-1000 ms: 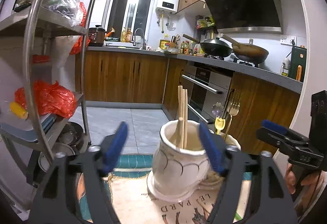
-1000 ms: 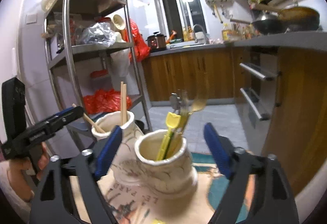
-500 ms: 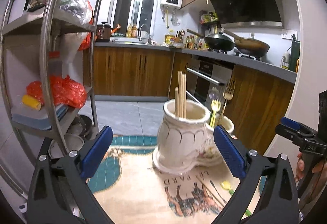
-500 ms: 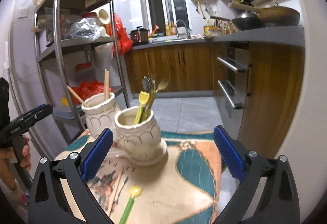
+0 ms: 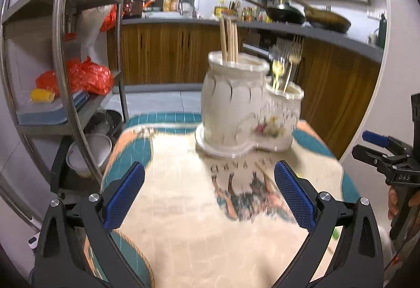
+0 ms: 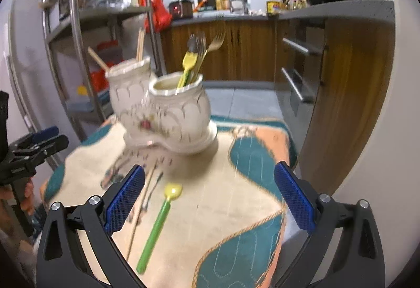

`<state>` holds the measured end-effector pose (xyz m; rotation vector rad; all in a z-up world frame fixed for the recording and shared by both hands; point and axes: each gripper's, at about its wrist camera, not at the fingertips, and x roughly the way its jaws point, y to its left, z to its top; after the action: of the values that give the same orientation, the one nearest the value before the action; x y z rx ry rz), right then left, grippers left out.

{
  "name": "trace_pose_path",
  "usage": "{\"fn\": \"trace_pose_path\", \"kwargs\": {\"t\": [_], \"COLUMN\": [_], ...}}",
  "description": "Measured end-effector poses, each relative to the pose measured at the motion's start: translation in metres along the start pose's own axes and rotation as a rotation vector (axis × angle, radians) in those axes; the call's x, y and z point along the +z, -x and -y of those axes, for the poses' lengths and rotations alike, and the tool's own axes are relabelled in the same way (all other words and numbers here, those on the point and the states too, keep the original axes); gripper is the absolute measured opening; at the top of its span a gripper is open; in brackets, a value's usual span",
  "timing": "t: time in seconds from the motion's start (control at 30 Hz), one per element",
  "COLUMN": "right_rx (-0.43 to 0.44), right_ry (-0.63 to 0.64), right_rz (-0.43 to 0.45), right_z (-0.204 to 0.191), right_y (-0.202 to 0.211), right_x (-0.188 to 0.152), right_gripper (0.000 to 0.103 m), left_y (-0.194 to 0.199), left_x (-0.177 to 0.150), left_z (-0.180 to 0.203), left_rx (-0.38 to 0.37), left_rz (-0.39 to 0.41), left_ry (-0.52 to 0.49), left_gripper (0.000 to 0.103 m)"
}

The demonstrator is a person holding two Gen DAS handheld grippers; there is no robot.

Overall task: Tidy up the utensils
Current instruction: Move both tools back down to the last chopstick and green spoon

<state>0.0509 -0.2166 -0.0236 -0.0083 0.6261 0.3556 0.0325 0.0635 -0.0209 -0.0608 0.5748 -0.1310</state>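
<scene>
left wrist view: left gripper [image 5: 208,193] jaws wide, holding nothing, above the patterned cloth [image 5: 183,209]. the white holder [image 5: 236,104] stands beyond, chopsticks [image 5: 229,40] upright in the taller pot, forks [image 5: 288,51] in the lower.

right wrist view: right gripper [image 6: 208,193] jaws wide, empty. a green-handled spoon [image 6: 157,225] lies loose on the cloth just ahead, a thin stick [image 6: 140,211] and a small dark utensil [image 6: 151,193] beside it. judged: spoon is light, stiff, smooth plastic, likely slippery; grip mid-handle. holder is ceramic, breakable.
</scene>
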Motion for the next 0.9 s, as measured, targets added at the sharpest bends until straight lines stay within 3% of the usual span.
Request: {"fn": "trace_pose_path", "kwargs": {"t": [0.27, 0.67, 0.9], "right_rx": [-0.002, 0.01, 0.037], "right_ry": [0.059, 0.07, 0.132], "right_rz": [-0.113, -0.243, -0.282], "right_z": [-0.019, -0.032, -0.049], "right_y": [-0.021, -0.043, -0.052], "right_x": [-0.018, -0.023, -0.027], "right_gripper": [0.098, 0.095, 0.065], "left_y": [-0.013, -0.021, -0.024], "left_x": [-0.016, -0.024, -0.025], "left_z": [-0.006, 0.0, -0.002], "left_rx": [0.011, 0.001, 0.005], "left_rz": [-0.069, -0.102, -0.111], "left_ry": [0.02, -0.007, 0.001], "left_gripper": [0.097, 0.097, 0.097]}}
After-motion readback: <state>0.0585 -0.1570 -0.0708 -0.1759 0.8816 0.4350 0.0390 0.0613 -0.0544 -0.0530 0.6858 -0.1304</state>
